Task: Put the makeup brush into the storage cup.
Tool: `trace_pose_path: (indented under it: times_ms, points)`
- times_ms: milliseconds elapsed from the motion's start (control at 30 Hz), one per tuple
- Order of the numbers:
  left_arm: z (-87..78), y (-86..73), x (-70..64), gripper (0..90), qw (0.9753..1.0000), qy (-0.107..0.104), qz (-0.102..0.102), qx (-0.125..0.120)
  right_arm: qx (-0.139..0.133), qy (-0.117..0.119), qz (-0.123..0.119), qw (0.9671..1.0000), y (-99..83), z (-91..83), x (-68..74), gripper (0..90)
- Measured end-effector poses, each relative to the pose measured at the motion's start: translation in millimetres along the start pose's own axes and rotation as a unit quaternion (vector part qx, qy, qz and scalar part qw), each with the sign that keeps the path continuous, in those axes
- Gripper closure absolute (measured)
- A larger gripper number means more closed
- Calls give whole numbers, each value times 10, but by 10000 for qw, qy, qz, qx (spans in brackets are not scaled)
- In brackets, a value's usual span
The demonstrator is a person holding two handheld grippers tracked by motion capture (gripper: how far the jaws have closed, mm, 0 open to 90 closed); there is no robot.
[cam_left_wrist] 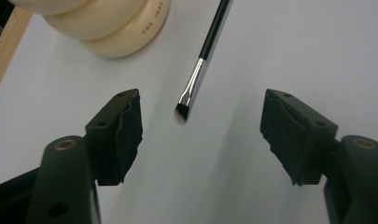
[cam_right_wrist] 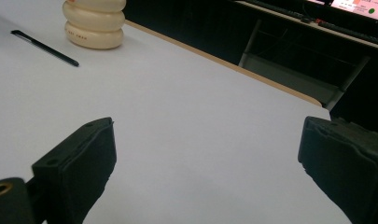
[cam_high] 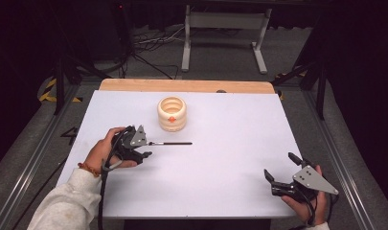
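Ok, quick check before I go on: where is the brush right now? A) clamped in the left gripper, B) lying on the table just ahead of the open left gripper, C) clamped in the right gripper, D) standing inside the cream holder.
B: the brush lies flat on the white table, its bristle tip just ahead of the open left gripper, touched by neither jaw, and beside the cream holder.

High view looks forward and down over the whole white surface [cam_high: 220, 158]; left gripper view sits low, close to the brush [cam_left_wrist: 203, 60]; right gripper view farther off; all share the cream holder [cam_high: 172, 113]
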State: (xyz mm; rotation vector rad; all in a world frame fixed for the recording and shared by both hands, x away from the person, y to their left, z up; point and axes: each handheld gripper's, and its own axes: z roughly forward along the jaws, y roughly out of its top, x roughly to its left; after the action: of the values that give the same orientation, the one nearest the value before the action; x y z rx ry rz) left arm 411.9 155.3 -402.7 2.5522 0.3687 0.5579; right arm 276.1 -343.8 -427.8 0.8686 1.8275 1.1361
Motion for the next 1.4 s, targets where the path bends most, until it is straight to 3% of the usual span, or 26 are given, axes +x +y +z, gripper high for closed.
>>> trace_pose_path:
  times_ms: [100, 200, 267, 300, 367, 433, 467, 500, 533, 600, 733, 800, 833, 867, 933, 1033, 1067, 1100, 1200, 1233, 1267, 1400]
  points:
    - [38, 68, 61, 354, 9999, -79, 70, 48, 11, 1, 0, 10000, -3, -1, -2, 49]
    - [161, 191, 112, 402, 9988, -251, 262, 340, 19, -13, 25, 10000, -10, -1, -12, 49]
    - [182, 217, 116, 435, 9984, -244, 328, 389, 25, -3, 25, 10000, -13, 1, -12, 49]
    - [224, 262, 126, 435, 9976, -378, 383, 432, 24, -4, 21, 10000, -14, 3, -12, 49]
    - [296, 345, 134, 501, 9944, -449, 591, 752, 34, 16, 0, 10000, -14, 7, -6, 50]
    - [343, 391, 152, 523, 9919, -618, 664, 891, 44, 23, -1, 10000, -15, 8, -5, 50]
    - [377, 432, 159, 540, 9892, -648, 780, 1063, 48, 23, 1, 10000, -17, 9, -6, 51]
    - [396, 450, 162, 543, 9876, -675, 838, 1139, 55, 19, 10, 10000, -19, 9, -6, 51]
    - [396, 450, 162, 543, 9876, -675, 838, 1139, 55, 19, 10, 10000, -19, 9, -6, 51]
    - [465, 500, 182, 567, 9825, -780, 948, 1400, 50, 31, 6, 10000, -20, 9, -7, 51]
    - [536, 567, 245, 596, 9791, -916, 989, 1520, 42, 44, 13, 10000, -20, 3, -6, 51]
    - [593, 587, 245, 610, 9743, -946, 1132, 1700, 41, 51, 6, 10000, -19, 2, -6, 52]
    - [624, 585, 237, 613, 9731, -1015, 1119, 1737, 40, 58, 9, 10000, -20, 1, -6, 52]
    - [647, 595, 233, 621, 9704, -1042, 1144, 1855, 47, 63, 13, 10000, -20, 1, -7, 52]
    - [674, 598, 230, 636, 9696, -1034, 1172, 1880, 50, 55, 16, 10000, -21, 1, -8, 52]
    - [750, 617, 240, 654, 9654, -1201, 1193, 1981, 56, 63, 39, 10000, -25, 2, -11, 52]
    - [757, 621, 241, 674, 9652, -1229, 1194, 1976, 54, 66, 38, 10000, -25, 1, -12, 52]
    - [758, 632, 250, 688, 9631, -1279, 1214, 2031, 39, 74, 51, 10000, -25, 1, -11, 52]
    - [795, 661, 272, 823, 9573, -1595, 1044, 2173, 55, 83, 40, 9999, -25, 5, -12, 52]
    - [802, 692, 270, 828, 9532, -1617, 1087, 2311, 56, 77, 36, 9999, -25, 5, -10, 52]
    - [802, 692, 270, 832, 9532, -1617, 1087, 2311, 56, 77, 36, 9999, -25, 5, -10, 52]
    - [824, 744, 237, 837, 9488, -1547, 1181, 2489, 36, 90, 38, 9999, -25, 1, -5, 52]
